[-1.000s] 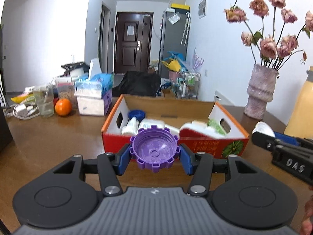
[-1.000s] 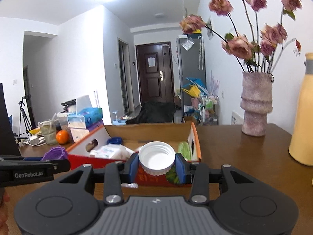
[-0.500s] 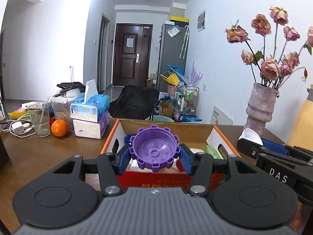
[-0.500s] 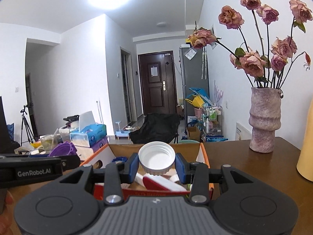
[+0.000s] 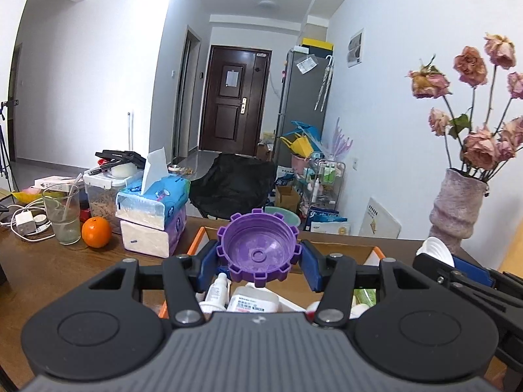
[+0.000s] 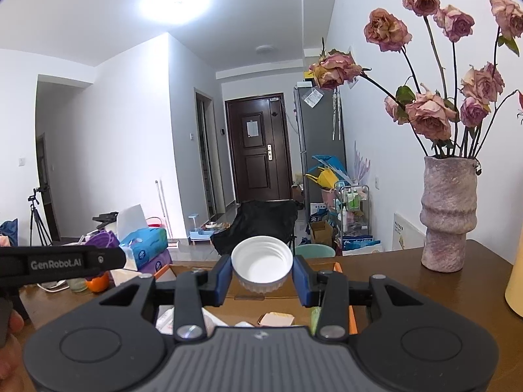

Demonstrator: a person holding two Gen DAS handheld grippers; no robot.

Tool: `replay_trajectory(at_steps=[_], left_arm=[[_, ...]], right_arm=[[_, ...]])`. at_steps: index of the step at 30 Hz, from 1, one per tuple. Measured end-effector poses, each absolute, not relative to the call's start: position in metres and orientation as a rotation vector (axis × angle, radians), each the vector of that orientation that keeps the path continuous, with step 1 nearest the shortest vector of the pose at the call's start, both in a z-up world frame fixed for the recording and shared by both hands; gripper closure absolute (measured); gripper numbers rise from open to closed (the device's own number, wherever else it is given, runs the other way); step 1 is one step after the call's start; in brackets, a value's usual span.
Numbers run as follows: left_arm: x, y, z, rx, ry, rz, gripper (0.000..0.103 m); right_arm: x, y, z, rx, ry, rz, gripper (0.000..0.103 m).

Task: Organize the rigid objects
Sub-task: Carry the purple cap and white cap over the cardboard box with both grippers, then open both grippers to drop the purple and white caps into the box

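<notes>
My left gripper [image 5: 258, 259] is shut on a purple toothed cap [image 5: 258, 250], its hollow side facing the camera, held over the orange cardboard box [image 5: 200, 232]. White bottles [image 5: 251, 299] lie in the box below it. My right gripper [image 6: 261, 274] is shut on a white ribbed cap [image 6: 261, 263], held over the same box [image 6: 335, 265]. The white cap also shows in the left wrist view [image 5: 436, 251] at the right. The purple cap also shows in the right wrist view [image 6: 103, 238] at the left.
On the brown table stand a stack of tissue boxes [image 5: 152, 219], an orange [image 5: 96, 232], a glass [image 5: 63, 214] and a vase of dried roses [image 5: 457, 209]. A yellow container [image 6: 516, 281] stands at the far right. A black chair [image 5: 232, 186] is behind the table.
Both grippers have risen and moved forward over the box, each keeping its cap. The box has dropped low in both views and now lies under the fingers.
</notes>
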State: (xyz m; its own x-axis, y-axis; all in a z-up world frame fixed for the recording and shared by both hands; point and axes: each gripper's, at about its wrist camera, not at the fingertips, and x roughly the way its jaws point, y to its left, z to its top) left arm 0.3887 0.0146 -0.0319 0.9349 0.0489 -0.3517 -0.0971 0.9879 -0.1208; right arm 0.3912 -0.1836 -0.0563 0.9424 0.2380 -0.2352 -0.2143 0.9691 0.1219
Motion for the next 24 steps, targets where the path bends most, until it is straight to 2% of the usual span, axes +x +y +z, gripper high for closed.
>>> replay_trajectory(at_steps=[24], left_arm=[[0.492,0.016,-0.079,-0.050,0.498,0.129,0.049]], right_arm=[[0.482,-0.164,-0.082,0.074,0.355,0.265,0.064]])
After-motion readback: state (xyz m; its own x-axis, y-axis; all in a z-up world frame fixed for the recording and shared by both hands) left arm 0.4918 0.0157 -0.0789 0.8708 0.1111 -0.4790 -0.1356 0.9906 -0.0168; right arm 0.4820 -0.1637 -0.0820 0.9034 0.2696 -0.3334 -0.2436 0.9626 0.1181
